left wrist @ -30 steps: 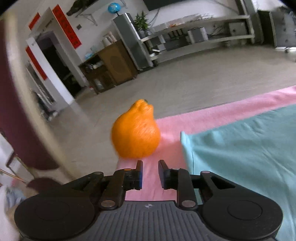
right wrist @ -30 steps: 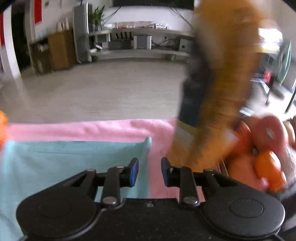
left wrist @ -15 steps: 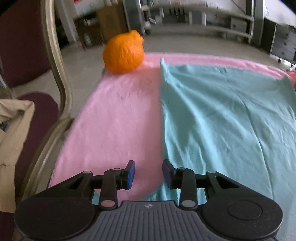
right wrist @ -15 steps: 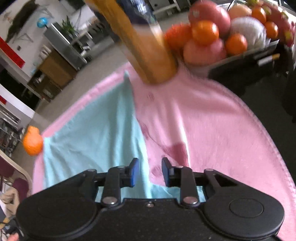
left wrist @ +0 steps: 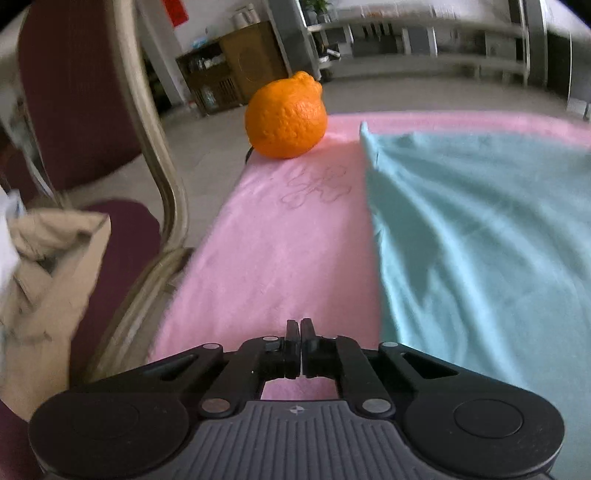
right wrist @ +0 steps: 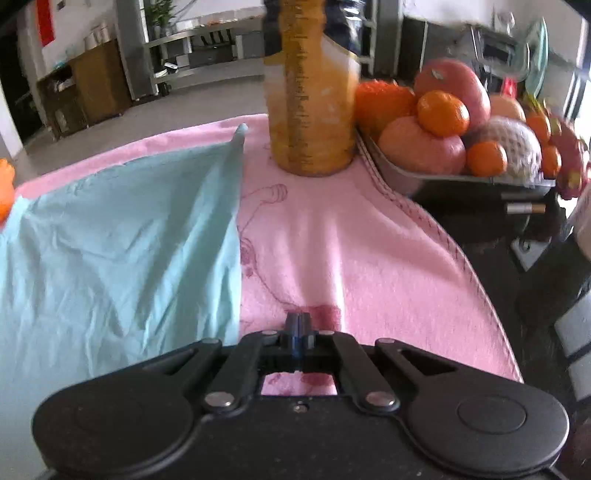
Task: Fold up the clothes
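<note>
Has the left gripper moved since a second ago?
Yes. The left gripper dropped toward the near end of the pink towel; the orange, once just beyond its fingertips, now sits far ahead. Its jaws are closing.

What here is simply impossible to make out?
- Pinched cloth, if any: the left gripper, jaws closing, and the shut right gripper each hide what lies under their tips.
- Bottle: its top is cut off by the upper edge of the right view, and the print is blurred.
- Teal cloth: its near edge is hidden behind the gripper bodies in both views.
- Shelves: the contents are too small and blurred in the left view.
</note>
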Demonstrator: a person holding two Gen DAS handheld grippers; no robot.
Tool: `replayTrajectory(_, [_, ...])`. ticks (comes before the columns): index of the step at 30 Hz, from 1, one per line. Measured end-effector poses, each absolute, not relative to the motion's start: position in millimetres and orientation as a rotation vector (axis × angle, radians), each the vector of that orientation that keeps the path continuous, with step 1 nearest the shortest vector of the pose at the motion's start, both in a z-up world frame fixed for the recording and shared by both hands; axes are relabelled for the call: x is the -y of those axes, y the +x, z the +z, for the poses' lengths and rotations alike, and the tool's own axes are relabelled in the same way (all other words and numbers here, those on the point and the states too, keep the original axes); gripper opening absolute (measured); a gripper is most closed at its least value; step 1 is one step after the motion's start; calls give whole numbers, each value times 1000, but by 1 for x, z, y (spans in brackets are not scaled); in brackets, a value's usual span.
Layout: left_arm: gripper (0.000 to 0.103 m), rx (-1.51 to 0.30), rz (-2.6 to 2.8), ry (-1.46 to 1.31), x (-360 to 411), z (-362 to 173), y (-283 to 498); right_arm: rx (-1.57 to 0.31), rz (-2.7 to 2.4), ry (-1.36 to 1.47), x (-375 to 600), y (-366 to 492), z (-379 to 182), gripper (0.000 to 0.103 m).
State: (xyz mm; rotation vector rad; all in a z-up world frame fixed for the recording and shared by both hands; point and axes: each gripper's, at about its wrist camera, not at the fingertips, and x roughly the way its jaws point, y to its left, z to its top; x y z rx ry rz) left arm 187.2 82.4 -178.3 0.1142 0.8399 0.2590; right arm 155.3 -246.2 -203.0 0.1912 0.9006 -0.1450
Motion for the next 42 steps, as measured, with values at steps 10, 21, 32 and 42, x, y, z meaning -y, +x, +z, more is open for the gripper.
replayTrajectory(10, [13, -854, 185, 22, -72, -190, 202, -908, 55, 571, 258, 155, -217, 0])
replayTrajectory(21, [18, -805, 116, 91, -91, -131, 112, -870, 17, 633, 300, 98, -156, 13])
replayTrajectory(32, [21, -969, -18, -62, -70, -165, -11, -900, 84, 615, 277, -27, -144, 27])
replayTrajectory(42, [24, -867, -92, 125, -14, -179, -21, -884, 196, 441, 203, -58, -191, 22])
